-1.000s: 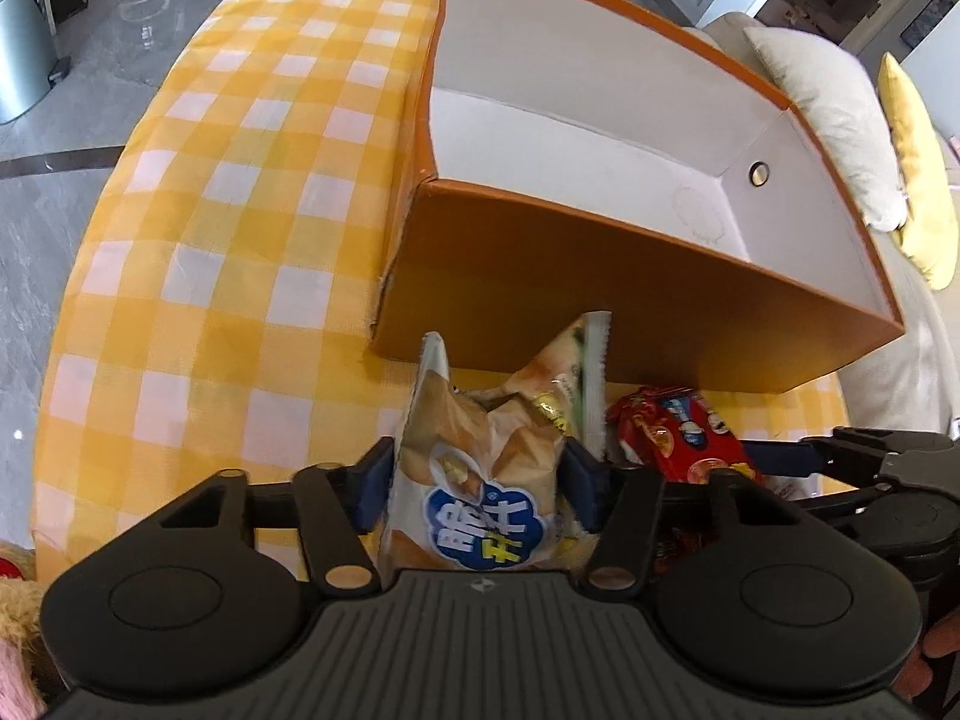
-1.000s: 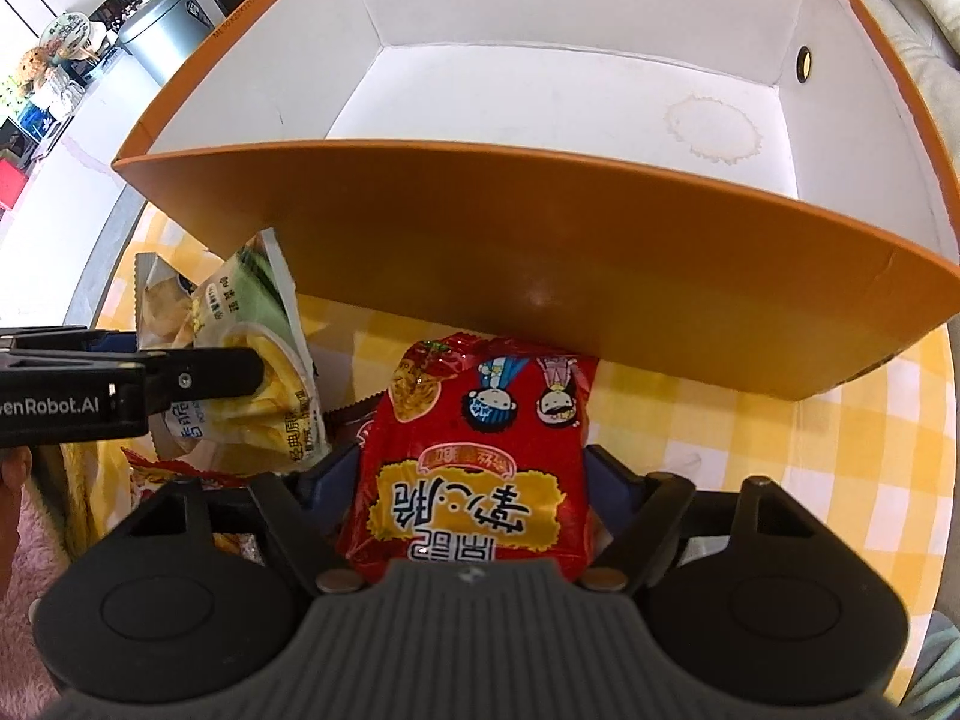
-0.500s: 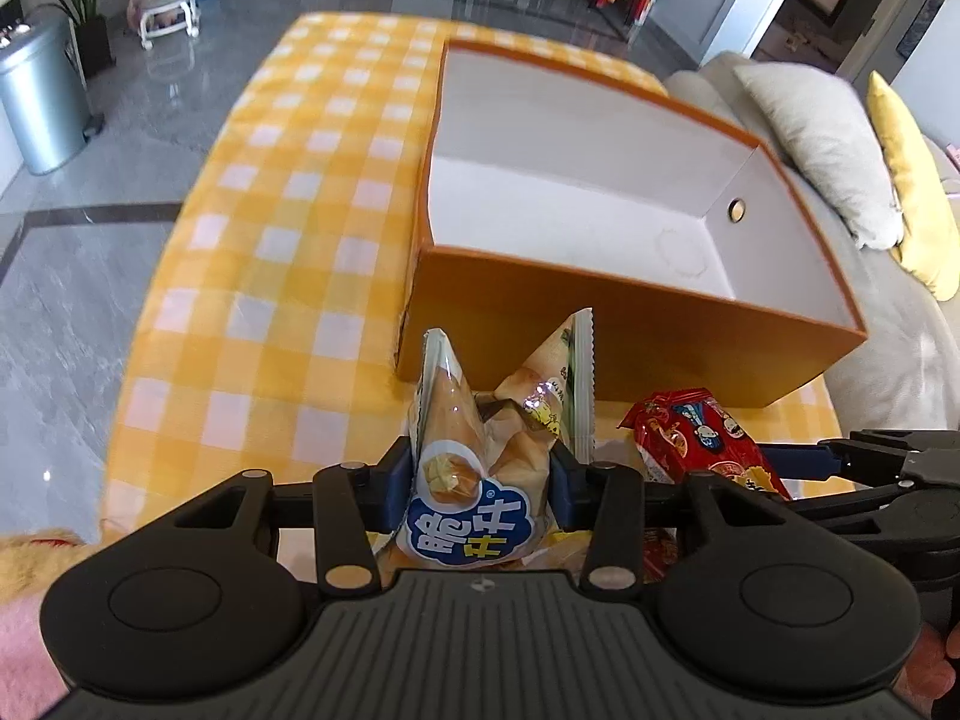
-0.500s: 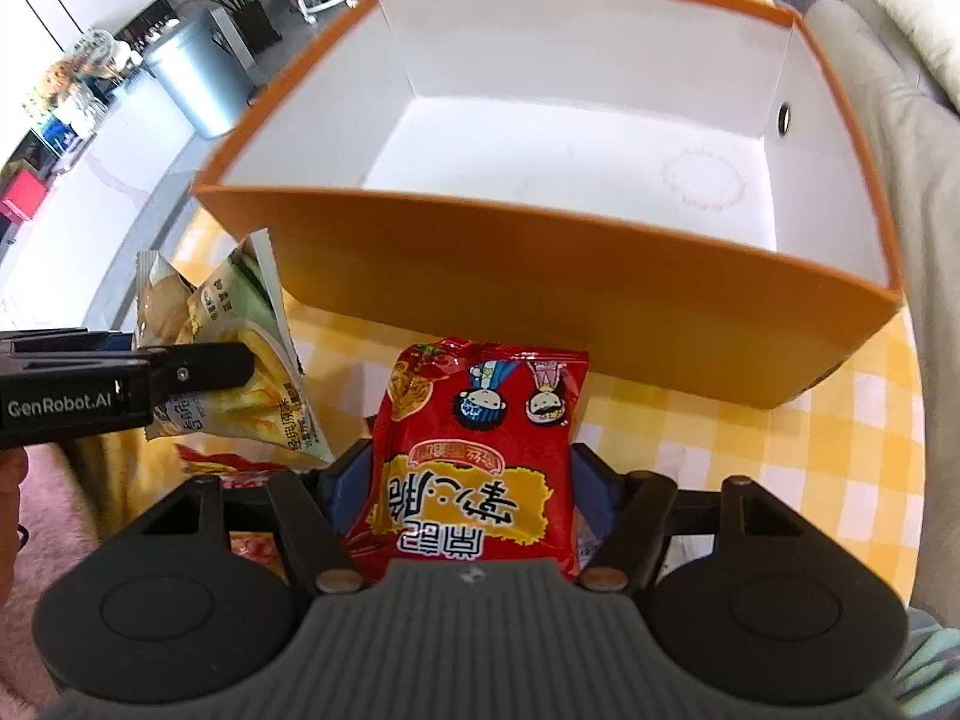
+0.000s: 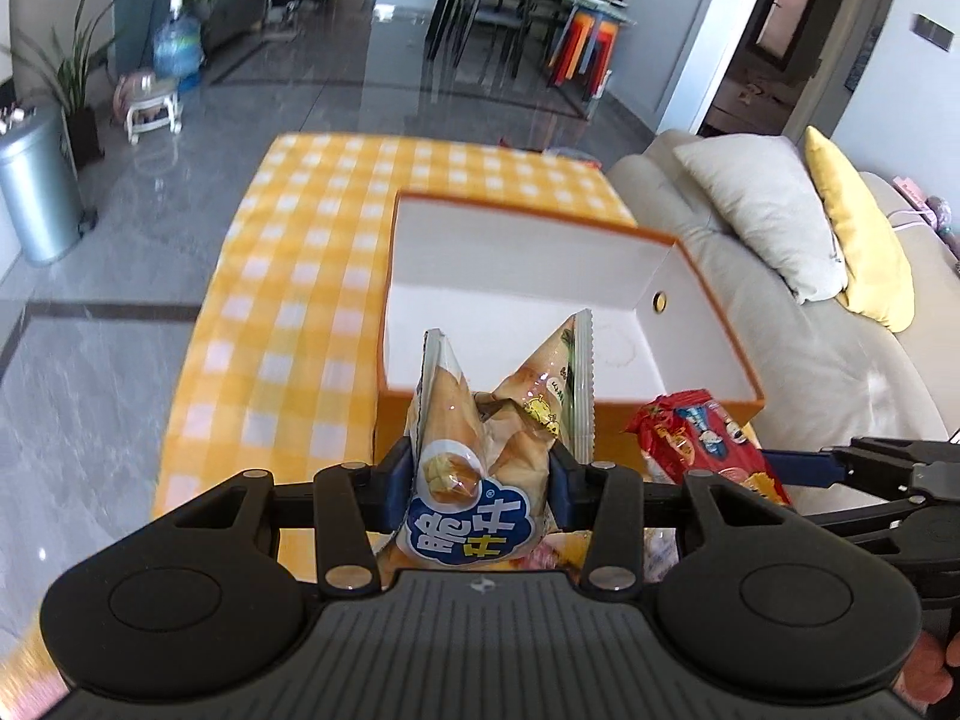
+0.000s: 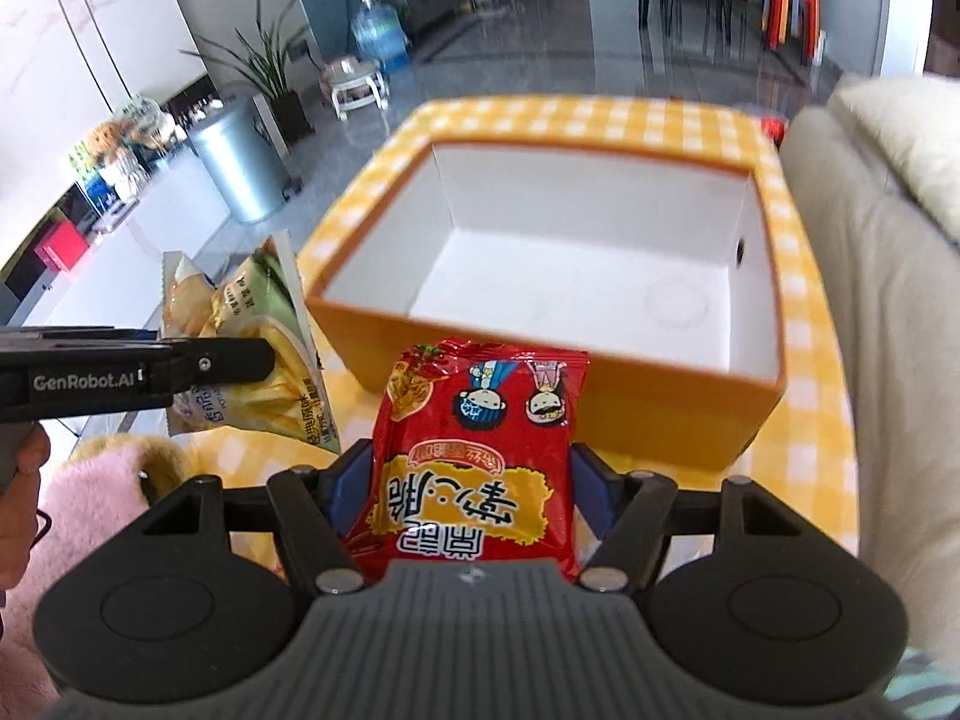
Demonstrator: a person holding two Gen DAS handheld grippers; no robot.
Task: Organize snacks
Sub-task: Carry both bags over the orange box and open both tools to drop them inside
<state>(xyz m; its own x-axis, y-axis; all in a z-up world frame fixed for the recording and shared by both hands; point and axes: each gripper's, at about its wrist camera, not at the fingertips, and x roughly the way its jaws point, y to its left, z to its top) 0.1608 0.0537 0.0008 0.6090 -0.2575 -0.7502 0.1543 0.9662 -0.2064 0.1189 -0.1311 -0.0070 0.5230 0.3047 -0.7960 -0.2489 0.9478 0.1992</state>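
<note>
Above the yellow-checked worktop (image 5: 288, 276), both grippers carry snacks toward the orange box (image 6: 540, 360), whose white interior looks empty. The left gripper (image 5: 480, 474) has its jaws clamped on a pale chip bag (image 5: 480, 480), held upright just short of the box's near wall. The right gripper (image 6: 471, 480) has its jaws clamped on a red snack packet (image 6: 474, 450), likewise in front of that wall. The step in hand appears to be the carry to the box. Next, each bag likely needs moving forward past the rim, then lowering inside before the jaws part, with the two grippers kept from crowding each other.
</note>
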